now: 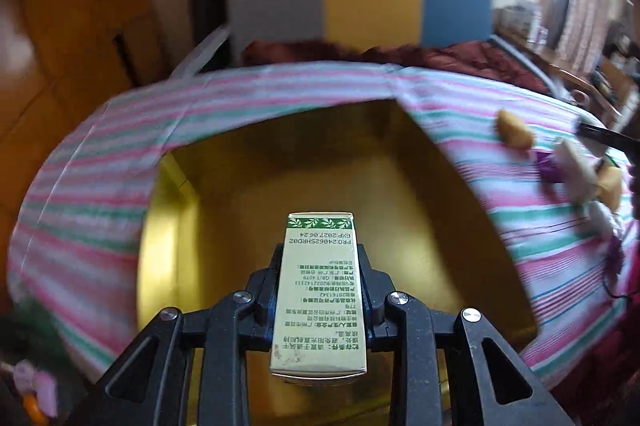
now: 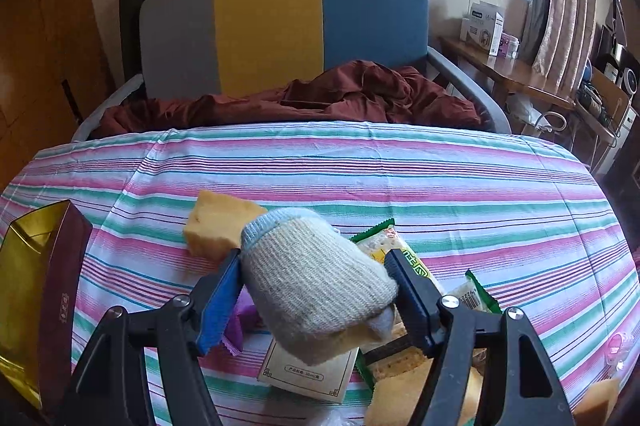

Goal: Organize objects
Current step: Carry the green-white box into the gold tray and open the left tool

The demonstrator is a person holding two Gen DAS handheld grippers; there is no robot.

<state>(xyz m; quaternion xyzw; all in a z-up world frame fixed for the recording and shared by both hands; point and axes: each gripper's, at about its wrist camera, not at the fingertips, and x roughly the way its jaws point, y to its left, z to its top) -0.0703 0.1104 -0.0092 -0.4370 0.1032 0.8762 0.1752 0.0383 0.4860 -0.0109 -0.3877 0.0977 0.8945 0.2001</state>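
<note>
The left tool (image 1: 318, 290) pinches a small carton (image 1: 318, 290), its long axis running straight ahead along the fingers, held right above the open gold-lined box (image 1: 420, 194) on the striped table (image 1: 100, 186); the box lies directly below and ahead, so the drop looks close. The right tool (image 2: 316, 282) squeezes a rolled sock (image 2: 316, 286) above the snack packets (image 2: 416, 266), with the box off to its left

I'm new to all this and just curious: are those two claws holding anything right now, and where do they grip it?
Left gripper clamps a green-and-white carton by its long sides. Right gripper squeezes a rolled grey sock across its middle.
</note>
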